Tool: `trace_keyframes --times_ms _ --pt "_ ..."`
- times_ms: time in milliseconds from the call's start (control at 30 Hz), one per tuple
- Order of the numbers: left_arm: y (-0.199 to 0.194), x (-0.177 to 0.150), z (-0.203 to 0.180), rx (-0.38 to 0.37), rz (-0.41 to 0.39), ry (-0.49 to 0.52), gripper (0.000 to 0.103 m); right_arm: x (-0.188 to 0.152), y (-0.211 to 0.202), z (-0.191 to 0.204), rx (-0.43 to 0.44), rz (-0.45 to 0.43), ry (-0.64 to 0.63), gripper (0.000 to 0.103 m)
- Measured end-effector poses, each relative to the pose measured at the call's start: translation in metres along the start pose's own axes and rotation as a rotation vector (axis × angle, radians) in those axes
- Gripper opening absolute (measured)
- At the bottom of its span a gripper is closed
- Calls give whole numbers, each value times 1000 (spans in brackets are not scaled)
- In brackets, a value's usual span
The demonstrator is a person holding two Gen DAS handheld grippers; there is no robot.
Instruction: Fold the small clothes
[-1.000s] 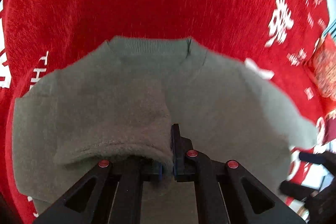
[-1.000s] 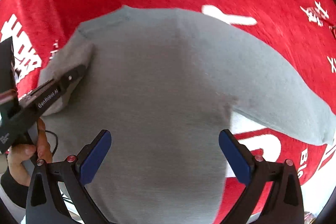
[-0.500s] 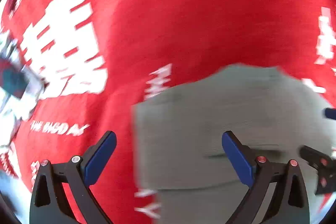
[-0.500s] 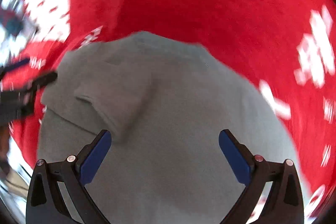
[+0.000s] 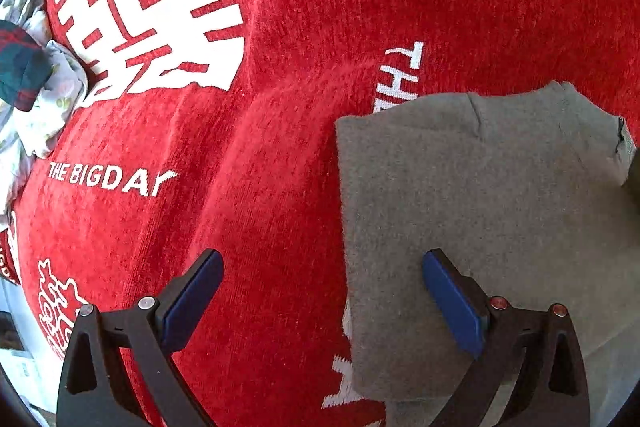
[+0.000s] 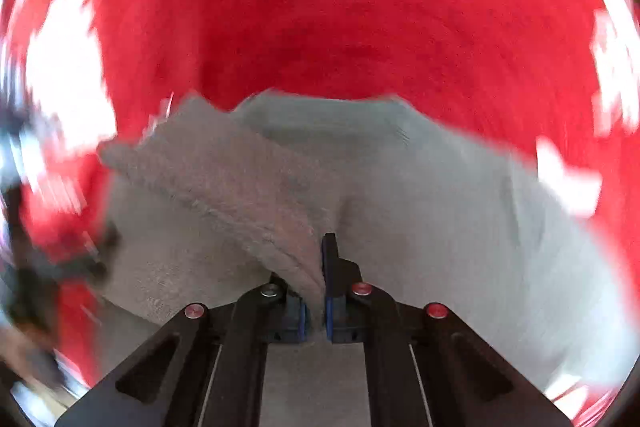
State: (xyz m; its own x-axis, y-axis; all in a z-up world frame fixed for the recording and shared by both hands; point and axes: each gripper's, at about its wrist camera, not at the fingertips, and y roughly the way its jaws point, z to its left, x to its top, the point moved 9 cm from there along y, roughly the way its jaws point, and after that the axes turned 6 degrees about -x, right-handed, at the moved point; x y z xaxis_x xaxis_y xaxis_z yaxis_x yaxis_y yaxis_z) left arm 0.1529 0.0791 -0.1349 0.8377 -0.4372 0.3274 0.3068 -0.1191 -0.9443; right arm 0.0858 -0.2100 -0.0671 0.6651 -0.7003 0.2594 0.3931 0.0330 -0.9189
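Note:
A small grey sweater (image 5: 480, 187) lies flat on a red blanket (image 5: 280, 147), its left side folded in to a straight edge. My left gripper (image 5: 322, 259) is open above that edge: one blue pad over the blanket, the other over the sweater, nothing between them. In the blurred right wrist view, the folded-over sleeve (image 6: 240, 187) lies across the sweater (image 6: 440, 207). The jaws of my right gripper (image 6: 318, 287) are closing, and the end of that sleeve is pinched between the pads. The cloth hides its left fingertip.
The red blanket (image 6: 340, 7) carries large white characters and lettering. A heap of other clothes (image 5: 36, 87), pale floral and dark plaid, sits at its far left edge. A dark blurred shape (image 6: 60, 259) shows at the left of the right wrist view.
My left gripper let go of the sleeve, opened wide and swung left to the sweater's edge. My right gripper moved in over the folded sleeve and closed from wide open onto it.

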Motion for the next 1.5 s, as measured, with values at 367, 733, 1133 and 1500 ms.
trace_keyframes --times_ms 367,733,1133,1500 --pt "4 18 3 26 -2 39 100 -15 1 -98 146 72 494 23" --pt "8 21 7 43 11 12 100 -25 13 -122 -69 73 318 7" --pt "-49 -2 -36 -61 32 147 100 -101 -37 -154 -112 113 383 60" --pt "-76 -33 -153 -251 60 295 102 -161 -48 -158 1 146 523 81"
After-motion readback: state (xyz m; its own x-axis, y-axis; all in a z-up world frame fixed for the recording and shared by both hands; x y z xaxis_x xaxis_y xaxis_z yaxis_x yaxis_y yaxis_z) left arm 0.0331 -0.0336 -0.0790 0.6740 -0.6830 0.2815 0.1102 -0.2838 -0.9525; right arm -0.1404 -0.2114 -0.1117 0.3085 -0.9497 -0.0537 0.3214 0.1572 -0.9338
